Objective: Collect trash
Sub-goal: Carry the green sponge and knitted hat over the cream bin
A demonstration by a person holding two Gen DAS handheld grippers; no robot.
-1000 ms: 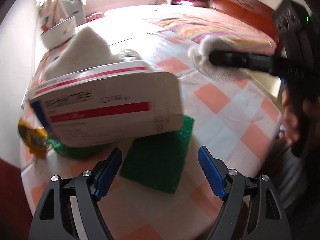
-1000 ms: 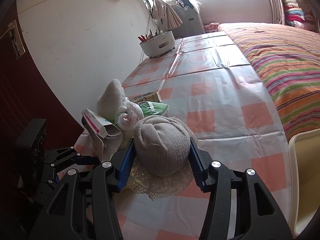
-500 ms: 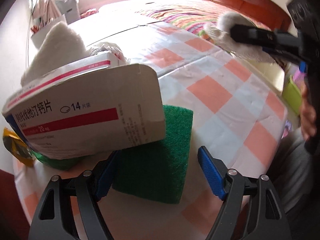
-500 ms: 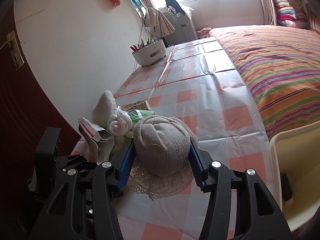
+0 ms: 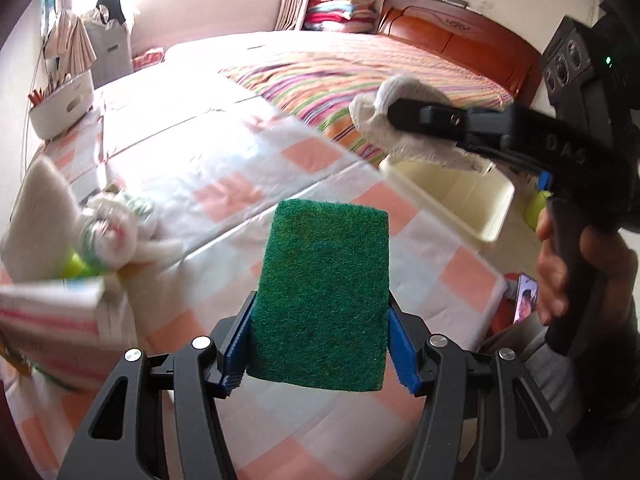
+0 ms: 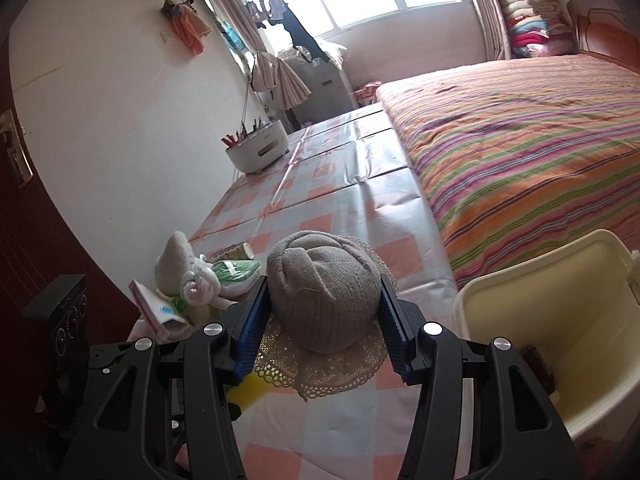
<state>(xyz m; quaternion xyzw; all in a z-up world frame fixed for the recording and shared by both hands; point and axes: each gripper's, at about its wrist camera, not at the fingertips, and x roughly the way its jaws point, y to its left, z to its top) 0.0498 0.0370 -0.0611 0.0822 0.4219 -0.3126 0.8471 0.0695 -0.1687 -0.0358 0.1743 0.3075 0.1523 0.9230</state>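
Observation:
A green scouring sponge [image 5: 324, 296] stands between the blue pads of my left gripper [image 5: 320, 346], lifted off the checked table [image 5: 224, 148]. The jaws are closing and the pads press on its sides. My right gripper [image 6: 324, 320] is shut on a grey knitted hat [image 6: 324, 296] with a lace brim, held in the air. In the left wrist view this right gripper [image 5: 400, 114] and the hat [image 5: 376, 120] hang just above a cream bin [image 5: 452, 200]. The bin [image 6: 560, 312] stands off the table's right edge.
A pile lies at the table's left: a red-striped medicine box [image 5: 48, 320], a knotted white bag [image 5: 116, 232] and a white cloth [image 5: 36, 204]. A white pot [image 6: 260, 152] stands far back. A striped bed [image 6: 520, 140] runs along the right. A hand [image 5: 576, 272] grips the right handle.
My left gripper has closed on the green sponge and lifted it clear of the medicine box. The right gripper has carried the hat to the right, up to the cream bin.

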